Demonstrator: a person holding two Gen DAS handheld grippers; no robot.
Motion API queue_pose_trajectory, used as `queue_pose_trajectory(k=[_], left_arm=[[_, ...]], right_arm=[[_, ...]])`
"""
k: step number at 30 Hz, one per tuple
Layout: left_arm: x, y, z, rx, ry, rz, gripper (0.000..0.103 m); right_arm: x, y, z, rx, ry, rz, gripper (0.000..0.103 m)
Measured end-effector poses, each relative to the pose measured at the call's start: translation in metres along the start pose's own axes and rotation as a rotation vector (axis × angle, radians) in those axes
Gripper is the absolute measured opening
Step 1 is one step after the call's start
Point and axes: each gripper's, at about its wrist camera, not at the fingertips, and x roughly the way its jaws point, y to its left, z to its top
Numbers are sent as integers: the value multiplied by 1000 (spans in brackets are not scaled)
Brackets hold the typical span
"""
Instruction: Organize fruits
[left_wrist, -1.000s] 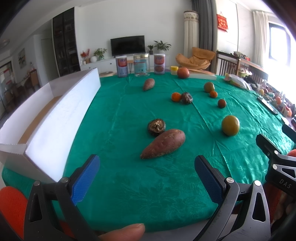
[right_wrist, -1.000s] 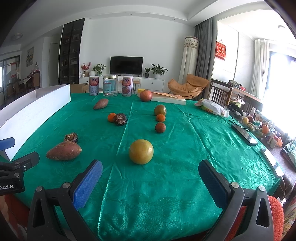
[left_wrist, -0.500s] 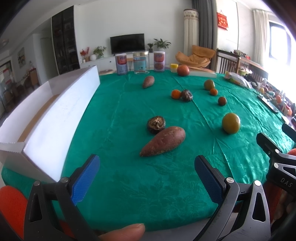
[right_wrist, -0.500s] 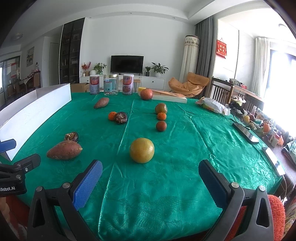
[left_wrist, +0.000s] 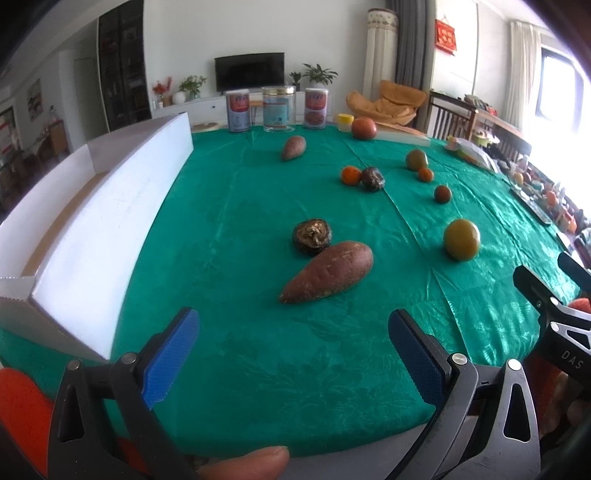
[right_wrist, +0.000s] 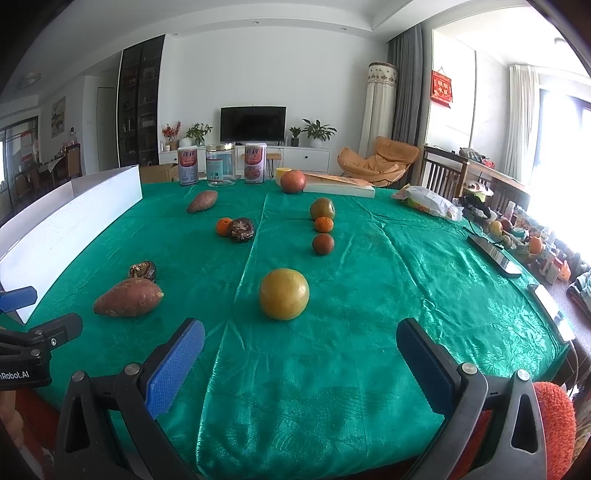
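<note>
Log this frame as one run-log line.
phase: pre-grasp | left gripper: open, facing near sweet potato | right gripper: open, facing yellow-green citrus | white box: no fruit visible inside

green tablecloth (right_wrist: 369, 295), yellow-green fruit (right_wrist: 283, 299), white box (left_wrist: 110, 221).

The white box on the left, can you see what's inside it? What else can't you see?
- White box: left wrist view, its tall near wall hides the inside.
- Tin labels: right wrist view, print too small.
- Shelf clutter: right wrist view, window glare washes it out.
- Left gripper handles: cut off by the bottom edge.
</note>
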Motion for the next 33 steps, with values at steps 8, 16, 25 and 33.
queue_pose_trajectory(k=[8, 16, 25, 33], left_arm=[[21, 48, 4, -105, 94, -11, 102], [57, 11, 31, 59, 193, -169, 102], [115, -22, 44, 148, 328, -122, 102], [121, -27, 46, 181, 364, -76, 103]], right_arm=[[8, -8, -3, 51, 49, 93, 103], [13, -10, -5, 78, 76, 146, 103], [13, -22, -4, 120, 89, 154, 103], [25, -35, -8, 190, 143, 169, 103]])
